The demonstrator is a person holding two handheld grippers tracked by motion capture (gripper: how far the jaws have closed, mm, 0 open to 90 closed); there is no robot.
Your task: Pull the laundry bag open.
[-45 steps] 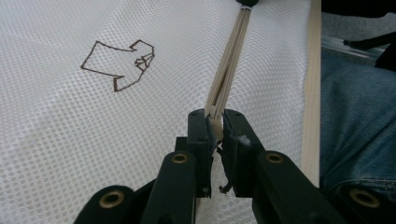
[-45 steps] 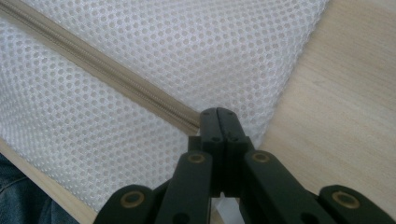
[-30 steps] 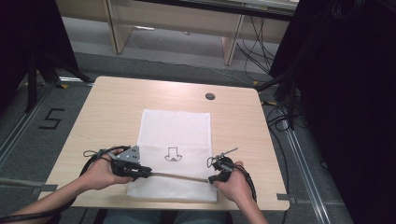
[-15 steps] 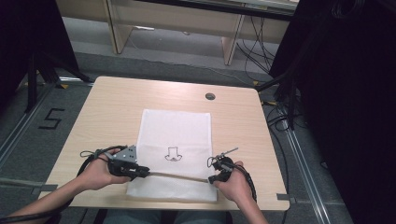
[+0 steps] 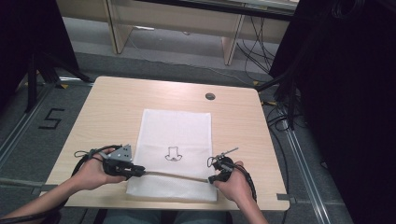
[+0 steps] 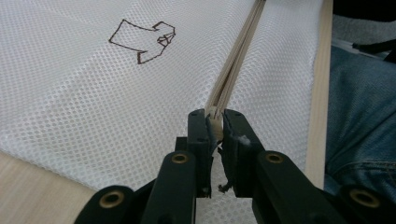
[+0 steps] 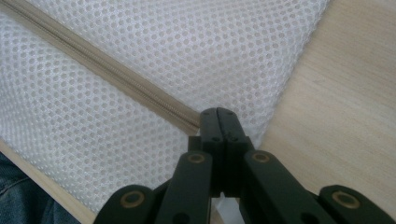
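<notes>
Nearest the person, the left claw [image 6: 215, 122] is pressed together on one end of the beige zipper strip [image 6: 235, 65], the folded tape pinched between its pads. The right claw [image 7: 218, 116] is likewise clamped tight, its tips meeting on the other end of the same zipper strip where it reaches the bag's side edge. The strip is stretched taut between the two claws, its long axis running side to side across the near part of the white mesh laundry bag [image 5: 175, 140], which lies flat on the counter [image 5: 112, 107] with a small dark shirt mark [image 5: 173, 154] at its middle. The left hand [image 5: 93, 169] and the right hand [image 5: 236, 183] rest low at the counter's near edge, forearms coming in from below, claws pointing inward at each other.
</notes>
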